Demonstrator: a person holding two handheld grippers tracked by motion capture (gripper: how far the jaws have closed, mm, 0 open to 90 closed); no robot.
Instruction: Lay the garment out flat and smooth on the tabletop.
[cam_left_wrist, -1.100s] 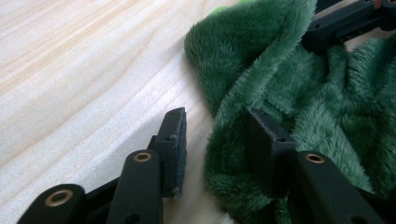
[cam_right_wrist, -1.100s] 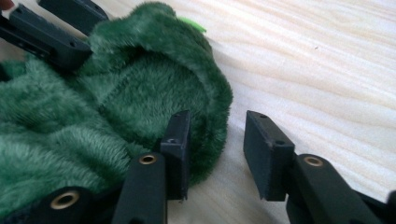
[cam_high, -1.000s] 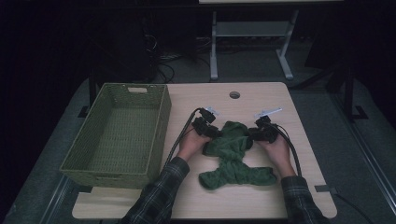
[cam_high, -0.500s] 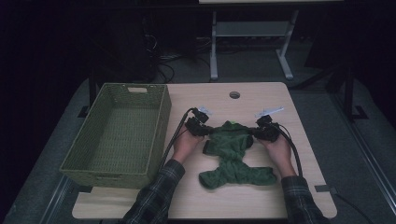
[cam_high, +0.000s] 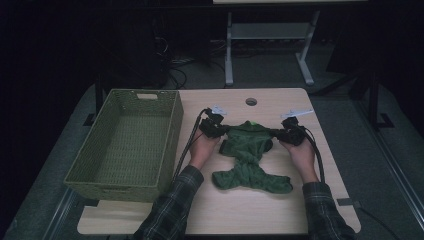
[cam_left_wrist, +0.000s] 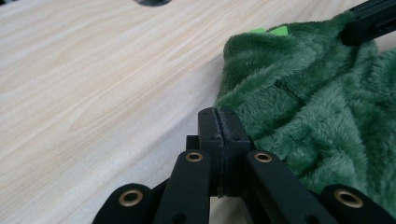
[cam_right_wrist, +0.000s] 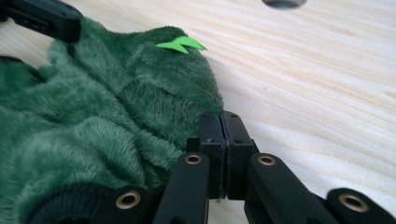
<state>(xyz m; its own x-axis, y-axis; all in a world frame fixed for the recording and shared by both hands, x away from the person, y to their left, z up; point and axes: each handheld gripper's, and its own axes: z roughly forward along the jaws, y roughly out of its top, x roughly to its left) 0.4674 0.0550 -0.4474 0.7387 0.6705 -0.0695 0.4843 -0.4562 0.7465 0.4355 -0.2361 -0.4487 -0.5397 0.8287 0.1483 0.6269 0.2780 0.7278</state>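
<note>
Left gripper view has the left gripper (cam_left_wrist: 218, 122) with its fingers pressed together, nipping the edge of the green fleece garment (cam_left_wrist: 317, 102); right gripper view has the right gripper (cam_right_wrist: 223, 126) pinched shut on the opposite edge the same way, near a small bright green tag (cam_right_wrist: 180, 45). From the high view the garment (cam_high: 250, 155) lies on the table (cam_high: 210, 210) just beside the woven basket (cam_high: 127, 137), on its right, its upper part held taut between the two grippers and the rest bunched nearer the person. It looks light, soft and floppy, with deep pile that would compress under the fingers, so a thin nip could slip. Judging by this, the firmest holds are the seamed edges or corners, taken with some depth of fabric between the fingers
</note>
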